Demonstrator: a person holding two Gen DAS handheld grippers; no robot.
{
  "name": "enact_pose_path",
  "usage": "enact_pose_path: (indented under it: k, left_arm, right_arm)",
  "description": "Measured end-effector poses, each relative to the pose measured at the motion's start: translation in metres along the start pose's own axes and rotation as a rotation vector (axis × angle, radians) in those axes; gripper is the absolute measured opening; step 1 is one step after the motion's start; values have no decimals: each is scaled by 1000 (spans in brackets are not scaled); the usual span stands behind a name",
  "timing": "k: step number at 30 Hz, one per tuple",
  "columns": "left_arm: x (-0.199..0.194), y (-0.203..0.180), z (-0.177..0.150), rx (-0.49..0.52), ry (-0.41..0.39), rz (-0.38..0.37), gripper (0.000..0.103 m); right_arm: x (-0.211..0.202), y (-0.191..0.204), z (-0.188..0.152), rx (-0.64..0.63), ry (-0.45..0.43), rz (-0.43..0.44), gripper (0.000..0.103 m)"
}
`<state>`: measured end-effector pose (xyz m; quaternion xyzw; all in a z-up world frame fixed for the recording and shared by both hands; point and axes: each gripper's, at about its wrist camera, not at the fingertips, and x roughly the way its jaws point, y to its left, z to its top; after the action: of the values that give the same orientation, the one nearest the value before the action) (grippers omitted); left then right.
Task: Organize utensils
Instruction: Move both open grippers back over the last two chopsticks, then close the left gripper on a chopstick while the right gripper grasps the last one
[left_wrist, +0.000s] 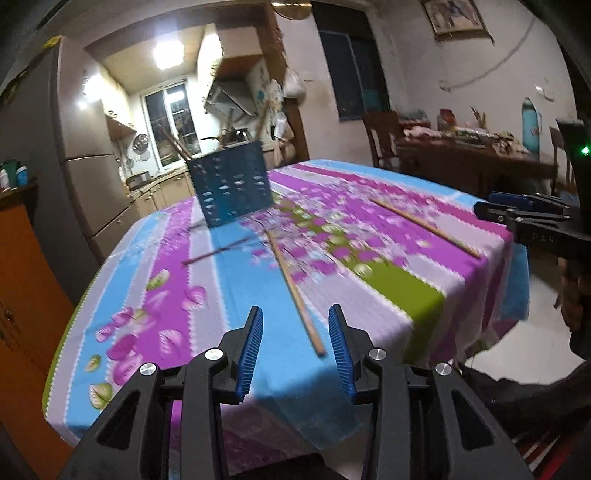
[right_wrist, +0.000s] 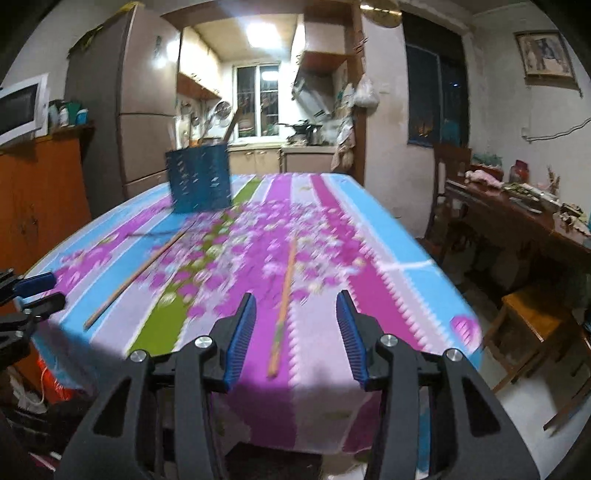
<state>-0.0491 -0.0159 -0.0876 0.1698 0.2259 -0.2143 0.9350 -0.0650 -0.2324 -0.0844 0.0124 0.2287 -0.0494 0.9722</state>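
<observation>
A blue perforated utensil holder (left_wrist: 229, 188) (right_wrist: 199, 181) stands at the far side of the flowered tablecloth (left_wrist: 229, 295) (right_wrist: 369, 258), with sticks (left_wrist: 173, 142) poking out of it. Loose on the cloth lie a wooden chopstick (left_wrist: 295, 291) (right_wrist: 136, 275), a second wooden chopstick (left_wrist: 424, 227) (right_wrist: 282, 306) and a thin dark one (left_wrist: 218, 251) (right_wrist: 159, 232). My left gripper (left_wrist: 295, 310) (right_wrist: 37, 291) is open at the table's near edge, the first chopstick's near end in line with its gap, untouched. My right gripper (right_wrist: 295, 295) (left_wrist: 517, 210) is open, the second chopstick lined up between its fingers, untouched.
A wooden cabinet (right_wrist: 40, 192) and a fridge (right_wrist: 147, 110) stand to the left. On the right are a cluttered side table (right_wrist: 517, 210), chairs and a wooden stool (right_wrist: 532, 325). Behind the table opens a kitchen. Both views are blurred by motion.
</observation>
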Motion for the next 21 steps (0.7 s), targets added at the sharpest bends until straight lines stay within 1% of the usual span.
enact_pose_path:
  k: [3, 5, 8, 13, 14, 15, 16, 18, 20, 21]
  left_arm:
    - [9, -4, -5, -5, 26, -2, 39]
    - [19, -3, -9, -21, 59, 3, 39]
    - [31, 0, -11, -52, 97, -4, 39]
    - [37, -3, -15, -40, 63, 37, 38]
    - [37, -3, -16, -43, 55, 40, 38]
    - [37, -2, -17, -50, 50, 41, 38]
    - [37, -1, -18, -57, 43, 40, 38]
    - [38, 0, -19, -71, 34, 40, 38]
    - [37, -1, -19, -74, 31, 37, 34]
    - [37, -2, -20, -74, 28, 32, 31]
  right_arm:
    - [0, 12, -13, -28, 9, -14, 44]
    - [1, 20, -20, -59, 6, -56, 49]
    - [5, 23, -26, -71, 12, -75, 49]
    - [15, 25, -30, -83, 45, -78, 49]
    - [17, 24, -32, -82, 49, -84, 44]
    - [20, 23, -33, -80, 61, -82, 34]
    - [21, 22, -34, -77, 68, -82, 33]
    - [21, 20, -35, -63, 61, -67, 23]
    - [20, 20, -35, -58, 61, -58, 21]
    - [20, 20, -36, -51, 58, -52, 19]
